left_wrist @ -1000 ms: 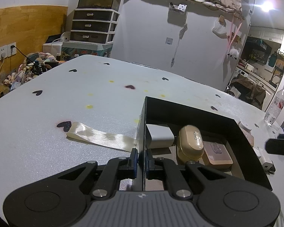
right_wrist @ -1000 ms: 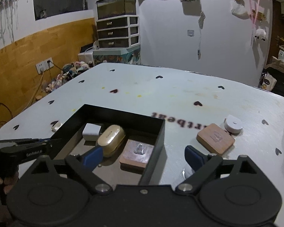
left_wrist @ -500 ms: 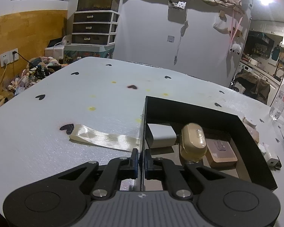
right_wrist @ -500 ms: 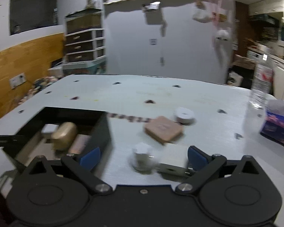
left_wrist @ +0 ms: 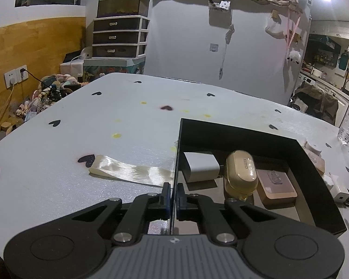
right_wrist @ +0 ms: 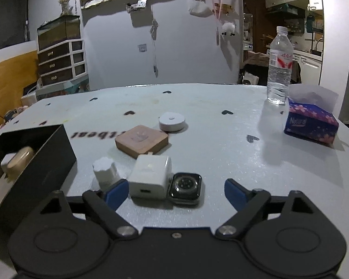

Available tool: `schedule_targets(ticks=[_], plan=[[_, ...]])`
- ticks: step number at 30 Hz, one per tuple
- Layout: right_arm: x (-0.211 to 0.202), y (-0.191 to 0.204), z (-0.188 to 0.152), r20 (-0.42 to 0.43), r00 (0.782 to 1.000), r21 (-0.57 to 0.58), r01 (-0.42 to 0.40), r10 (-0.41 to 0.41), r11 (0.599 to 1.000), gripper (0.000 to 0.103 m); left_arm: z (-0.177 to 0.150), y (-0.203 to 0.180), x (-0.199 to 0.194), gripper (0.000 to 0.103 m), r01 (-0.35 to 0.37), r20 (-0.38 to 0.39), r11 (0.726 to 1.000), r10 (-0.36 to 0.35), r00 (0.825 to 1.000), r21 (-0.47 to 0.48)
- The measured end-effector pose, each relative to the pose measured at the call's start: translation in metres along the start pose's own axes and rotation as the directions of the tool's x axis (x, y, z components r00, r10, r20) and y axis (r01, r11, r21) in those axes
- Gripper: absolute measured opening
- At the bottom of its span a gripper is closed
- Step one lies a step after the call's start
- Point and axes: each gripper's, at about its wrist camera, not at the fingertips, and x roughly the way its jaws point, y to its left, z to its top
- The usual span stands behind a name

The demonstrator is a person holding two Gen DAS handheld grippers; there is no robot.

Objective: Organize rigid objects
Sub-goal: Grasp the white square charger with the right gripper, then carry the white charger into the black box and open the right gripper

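My left gripper [left_wrist: 173, 196] is shut on the left wall of the black box [left_wrist: 314, 172]. The box holds a white charger [left_wrist: 201, 166], a gold earbud case [left_wrist: 242, 171] and a pink square block [left_wrist: 276, 184]. My right gripper [right_wrist: 176, 191] is open and low over the table, its jaws either side of a white charger cube [right_wrist: 150, 176] and a black watch body [right_wrist: 186, 186]. A small white cap [right_wrist: 104, 169] stands to their left. A tan square block [right_wrist: 142, 140] and a white round puck [right_wrist: 172, 122] lie further back. The box also shows at the left of the right wrist view [right_wrist: 46, 160].
A cream ribbon [left_wrist: 130, 171] lies on the table left of the box. A water bottle [right_wrist: 279, 67] and a purple tissue box [right_wrist: 310, 123] stand at the far right. The white table [right_wrist: 221, 144] has black heart marks.
My right gripper has swung right, away from the box, and come down around the white charger cube and the watch body. My left gripper keeps its hold on the box wall.
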Motion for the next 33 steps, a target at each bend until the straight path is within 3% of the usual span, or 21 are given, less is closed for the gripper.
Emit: schedule_targets(ticks=[7, 17, 27, 33], plan=[[0.017, 0.017, 0.016, 0.006, 0.999, -0.011, -0.039, 0.039, 0.999, 0.076, 0.000, 0.000, 0.000, 0.003, -0.001, 0.000, 1.000, 0.001, 1.000, 0.000], [0.053, 0.035, 0.020, -0.088, 0.996, -0.047, 0.002, -0.006, 0.999, 0.053, 0.000, 0.000, 0.000, 0.003, 0.002, 0.000, 1.000, -0.002, 1.000, -0.003], [0.055, 0.041, 0.019, -0.083, 0.996, -0.091, 0.013, -0.021, 0.996, 0.049, 0.000, 0.000, 0.000, 0.003, 0.002, 0.000, 1.000, -0.002, 1.000, -0.003], [0.049, 0.031, 0.021, -0.090, 0.996, -0.035, -0.007, 0.004, 0.999, 0.048, 0.000, 0.000, 0.000, 0.003, 0.002, 0.000, 1.000, -0.002, 1.000, -0.003]])
